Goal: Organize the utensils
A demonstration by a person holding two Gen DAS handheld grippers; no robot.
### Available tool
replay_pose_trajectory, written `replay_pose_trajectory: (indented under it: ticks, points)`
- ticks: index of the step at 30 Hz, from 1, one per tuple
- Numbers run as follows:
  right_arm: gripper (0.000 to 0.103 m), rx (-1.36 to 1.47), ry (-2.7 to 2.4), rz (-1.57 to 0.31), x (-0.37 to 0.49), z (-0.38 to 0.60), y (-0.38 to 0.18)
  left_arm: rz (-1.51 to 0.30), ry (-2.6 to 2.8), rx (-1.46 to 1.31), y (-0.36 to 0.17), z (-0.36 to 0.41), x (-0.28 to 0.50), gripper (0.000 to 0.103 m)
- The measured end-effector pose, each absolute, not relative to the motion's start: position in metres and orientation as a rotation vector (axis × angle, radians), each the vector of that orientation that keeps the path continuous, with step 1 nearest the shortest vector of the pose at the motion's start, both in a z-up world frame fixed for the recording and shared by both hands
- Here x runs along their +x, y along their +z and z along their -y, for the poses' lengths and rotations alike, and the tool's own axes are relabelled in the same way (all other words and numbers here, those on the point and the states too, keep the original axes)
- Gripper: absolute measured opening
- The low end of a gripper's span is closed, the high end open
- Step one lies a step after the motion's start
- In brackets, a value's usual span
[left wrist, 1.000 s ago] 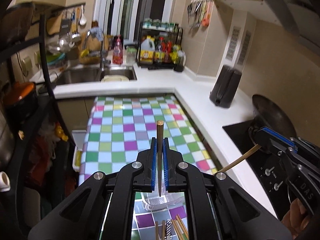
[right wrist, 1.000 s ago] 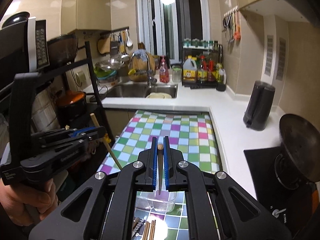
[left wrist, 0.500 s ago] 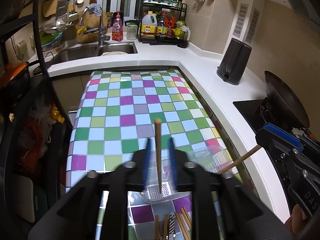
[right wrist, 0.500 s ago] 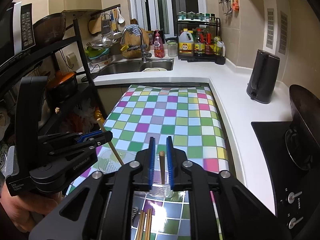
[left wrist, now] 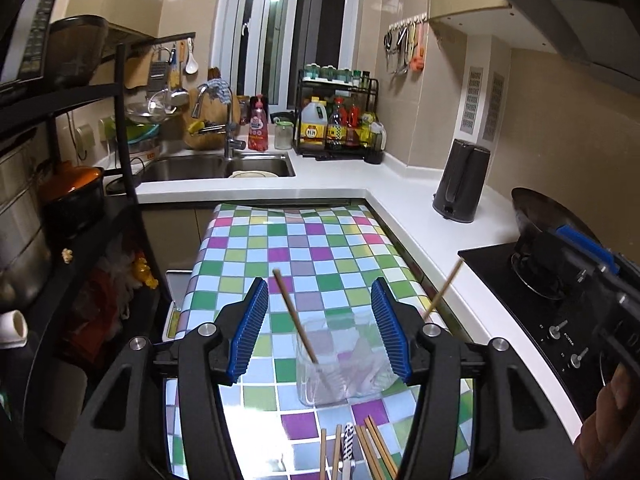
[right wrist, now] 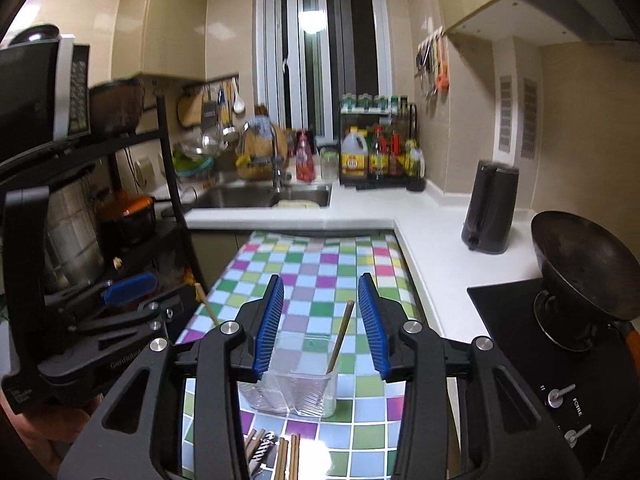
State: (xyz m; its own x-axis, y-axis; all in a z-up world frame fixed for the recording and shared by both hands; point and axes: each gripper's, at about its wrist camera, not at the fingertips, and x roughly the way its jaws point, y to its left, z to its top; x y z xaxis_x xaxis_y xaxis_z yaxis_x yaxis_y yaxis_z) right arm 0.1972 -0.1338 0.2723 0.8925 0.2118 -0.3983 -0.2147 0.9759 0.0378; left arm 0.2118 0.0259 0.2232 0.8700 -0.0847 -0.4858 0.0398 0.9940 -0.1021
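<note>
Wok (right wrist: 584,268), kettle (right wrist: 490,210) (right) flank checkered table (right wrist: 320,276).

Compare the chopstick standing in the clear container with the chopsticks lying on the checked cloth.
The chopstick in the clear container leans, lower end inside; the loose chopsticks lie flat on the checked cloth. The chopstick stands alone; the loose chopsticks lie side by side. Both look slim and brown.

Left gripper (left wrist: 320,330): matte black frame, ribbed blue pads on both fingers (left wrist: 250,330), silver round screws at the pivots. Right gripper (right wrist: 321,326): same build; white lettering on its black side housing.
</note>
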Motion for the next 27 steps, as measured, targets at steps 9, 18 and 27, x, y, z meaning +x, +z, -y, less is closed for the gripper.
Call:
replay_pose_trajectory:
  ticks: [9, 18, 27]
  points:
    - [0.046, 0.015, 0.210, -0.297, 0.130, 0.141, 0.247, -0.456, -0.071, -0.053, 0.179, -0.026, 0.148, 0.053]
    - [0.046, 0.050, 0.212, -0.454, 0.096, 0.145, 0.169, -0.476, -0.058, -0.076, 0.110, -0.034, 0.095, 0.053]
    - [0.046, 0.030, 0.185, -0.593, 0.073, 0.159, 0.097, -0.585, -0.061, -0.106, 0.052, -0.045, 0.067, 0.032]
